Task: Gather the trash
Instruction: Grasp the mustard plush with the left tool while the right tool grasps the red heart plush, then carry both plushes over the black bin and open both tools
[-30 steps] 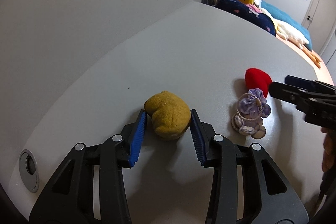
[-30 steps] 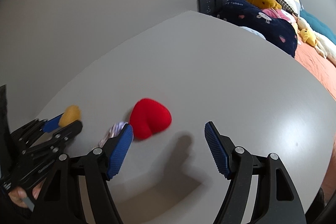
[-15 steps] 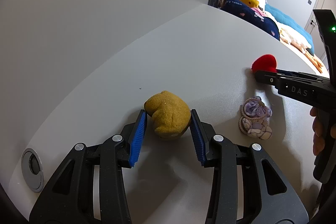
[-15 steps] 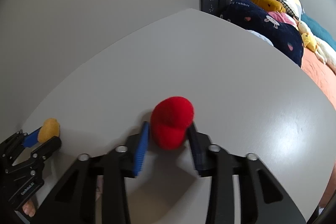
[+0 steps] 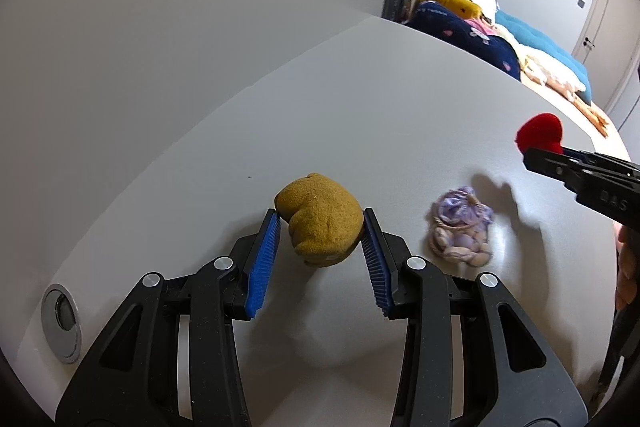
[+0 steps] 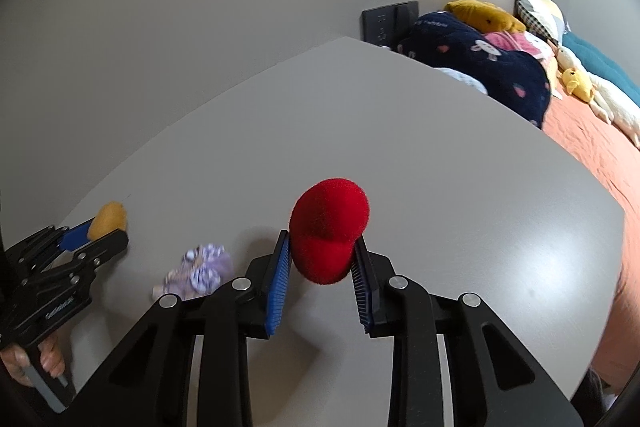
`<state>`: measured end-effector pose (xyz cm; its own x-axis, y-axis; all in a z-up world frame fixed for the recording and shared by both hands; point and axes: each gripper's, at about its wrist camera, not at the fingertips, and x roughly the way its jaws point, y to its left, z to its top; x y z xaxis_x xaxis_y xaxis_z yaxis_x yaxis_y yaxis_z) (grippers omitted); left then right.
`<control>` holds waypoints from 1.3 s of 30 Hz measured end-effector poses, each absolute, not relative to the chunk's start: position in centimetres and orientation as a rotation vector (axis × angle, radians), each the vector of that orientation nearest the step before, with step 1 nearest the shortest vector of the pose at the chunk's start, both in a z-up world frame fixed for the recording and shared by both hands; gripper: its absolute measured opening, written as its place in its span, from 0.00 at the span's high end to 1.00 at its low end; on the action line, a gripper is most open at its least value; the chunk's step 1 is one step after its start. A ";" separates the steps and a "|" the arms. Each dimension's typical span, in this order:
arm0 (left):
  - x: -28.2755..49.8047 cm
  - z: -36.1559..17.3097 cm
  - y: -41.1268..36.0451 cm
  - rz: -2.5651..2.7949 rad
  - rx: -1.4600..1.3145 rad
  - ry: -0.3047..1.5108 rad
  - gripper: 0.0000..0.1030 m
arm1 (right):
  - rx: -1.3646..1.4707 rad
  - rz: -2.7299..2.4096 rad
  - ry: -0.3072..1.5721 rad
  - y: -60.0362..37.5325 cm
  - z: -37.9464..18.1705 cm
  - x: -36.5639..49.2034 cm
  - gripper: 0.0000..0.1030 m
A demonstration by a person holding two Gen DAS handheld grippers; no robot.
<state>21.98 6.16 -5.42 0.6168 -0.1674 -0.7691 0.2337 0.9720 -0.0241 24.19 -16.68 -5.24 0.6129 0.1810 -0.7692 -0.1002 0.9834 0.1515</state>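
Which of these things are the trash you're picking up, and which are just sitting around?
For the job:
yellow plush, in the left tongs
red plush, in the right tongs
purple fabric bundle, on the table

Just there:
pillows
wall panel
table grommet

The right gripper [image 6: 320,259] clamps a red plush heart [image 6: 328,235] between its blue pads [image 6: 279,283], with the heart sticking out past the fingertips above the grey table [image 6: 440,167]. At the far left, the left gripper [image 6: 96,231] pinches a mustard-yellow plush piece [image 6: 107,219], and a hand [image 6: 44,359] grips its handle. Between the two grippers a blurred lilac fabric bundle [image 6: 200,269] lies on the table. Beyond the table's far edge, a bed [image 6: 592,147] holds a navy pillow [image 6: 480,71] and several stuffed toys.
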 end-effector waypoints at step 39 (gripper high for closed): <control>9.4 -1.0 -7.9 -0.440 0.172 0.799 0.60 | 0.185 0.069 0.801 -25.4 -0.9 3.6 0.70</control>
<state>9.44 -7.87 -0.97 0.6133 -0.3154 -0.7241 0.4429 0.8964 -0.0153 3.64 -25.39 -0.85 0.6945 0.1318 -0.7074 0.0083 0.9815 0.1910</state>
